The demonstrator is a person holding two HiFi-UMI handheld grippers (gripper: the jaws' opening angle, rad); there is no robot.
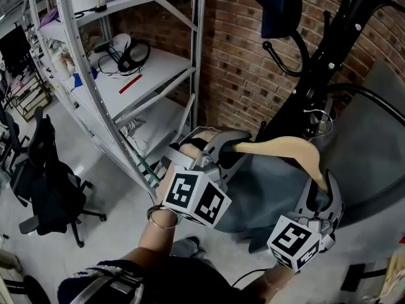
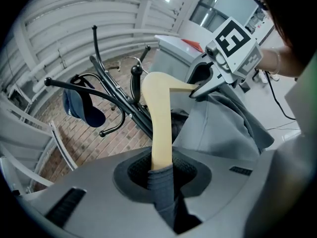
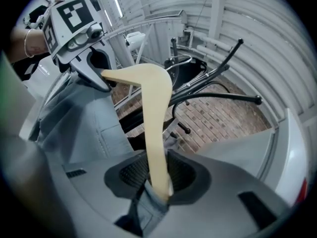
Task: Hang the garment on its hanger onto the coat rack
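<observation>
Near the coat rack [image 1: 329, 57], the hanger [image 1: 285, 146] lies crosswise, roughly level.

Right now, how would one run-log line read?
left gripper: shut on hanger | right gripper: shut on hanger | garment: on hanger | coat rack: close ahead

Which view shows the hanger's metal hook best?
Head view: the metal hook shows from above, right beside the coat rack pole. Left gripper view shows the hook small among the rack's arms; right gripper view only a thin curve.

White shelving rack [image 1: 159, 67], black office chair [image 1: 48, 183] on floor, brick wall [image 1: 242, 61].
</observation>
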